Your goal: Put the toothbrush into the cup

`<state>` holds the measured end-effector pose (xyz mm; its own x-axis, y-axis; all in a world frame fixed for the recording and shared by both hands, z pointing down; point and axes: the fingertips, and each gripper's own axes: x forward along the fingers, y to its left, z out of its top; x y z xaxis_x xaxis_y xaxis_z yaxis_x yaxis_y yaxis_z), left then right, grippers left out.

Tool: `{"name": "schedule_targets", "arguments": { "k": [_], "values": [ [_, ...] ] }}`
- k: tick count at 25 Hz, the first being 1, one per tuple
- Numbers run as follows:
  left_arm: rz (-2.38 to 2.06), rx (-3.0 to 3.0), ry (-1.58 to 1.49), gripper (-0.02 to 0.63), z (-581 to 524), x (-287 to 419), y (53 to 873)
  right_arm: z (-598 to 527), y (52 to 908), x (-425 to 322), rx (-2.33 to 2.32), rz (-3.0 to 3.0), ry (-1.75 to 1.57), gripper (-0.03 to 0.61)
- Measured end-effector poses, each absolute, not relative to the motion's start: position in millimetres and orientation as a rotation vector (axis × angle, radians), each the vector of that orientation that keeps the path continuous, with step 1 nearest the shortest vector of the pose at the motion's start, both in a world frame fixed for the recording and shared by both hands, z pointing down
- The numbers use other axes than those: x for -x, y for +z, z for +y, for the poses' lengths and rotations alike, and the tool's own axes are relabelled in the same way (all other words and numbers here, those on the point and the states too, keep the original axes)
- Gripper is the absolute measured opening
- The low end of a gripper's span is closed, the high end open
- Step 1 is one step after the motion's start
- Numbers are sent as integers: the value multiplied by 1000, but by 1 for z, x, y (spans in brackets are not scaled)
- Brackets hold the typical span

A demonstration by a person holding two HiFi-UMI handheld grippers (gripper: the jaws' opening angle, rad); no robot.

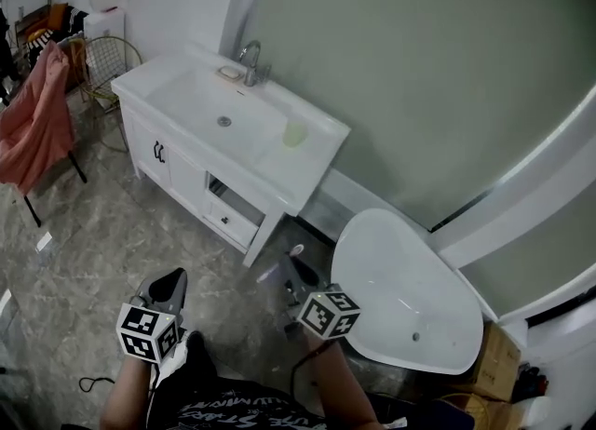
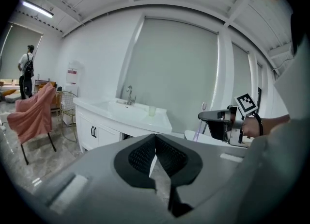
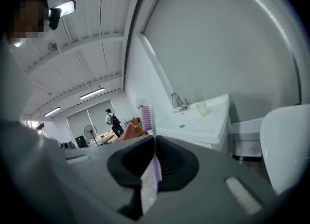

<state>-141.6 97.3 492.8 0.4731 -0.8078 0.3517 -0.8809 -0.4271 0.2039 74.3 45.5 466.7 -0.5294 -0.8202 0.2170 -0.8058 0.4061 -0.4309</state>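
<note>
The step in hand is the carry: the toothbrush (image 3: pixel 145 115) is already gripped and the cup (image 1: pixel 294 133) is not yet reached. The right gripper (image 3: pixel 154 139) has its 2 jaws pinched on the purple handle, low on the shaft. The bristled head therefore stands clear of the fingertips toward 12 o'clock, upright with a slight lean to 11. In the head view that head shows as a pale tip at 12 o'clock of the black fingers (image 1: pixel 300 276). The left gripper (image 2: pixel 155 139) has its jaws pressed together at the tips with nothing between them. It hangs at 9 o'clock of the right one, idle as far as I can judge.

The cup, pale green and translucent, stands upright on the white vanity counter (image 1: pixel 321 154), at 3 o'clock of the basin and 5 o'clock of the faucet (image 1: pixel 250 63). In the head view it lies at 12 o'clock of the right gripper, well apart, with bare floor between. In the right gripper view it sits at 2 o'clock of the jaws.

The next move, as I read it, is to bring the brush above the cup's mouth and tip 1 end downward before letting go. The cup looks light, so a knock on its rim could topple it
</note>
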Motion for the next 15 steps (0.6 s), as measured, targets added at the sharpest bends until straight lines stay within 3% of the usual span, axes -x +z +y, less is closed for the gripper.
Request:
{"name": "schedule_targets", "arguments": {
  "k": [15],
  "values": [
    [-1289,-2466,287,9,-43,204,501,-77,480,2,1608,2573,-807,18]
  ]
}}
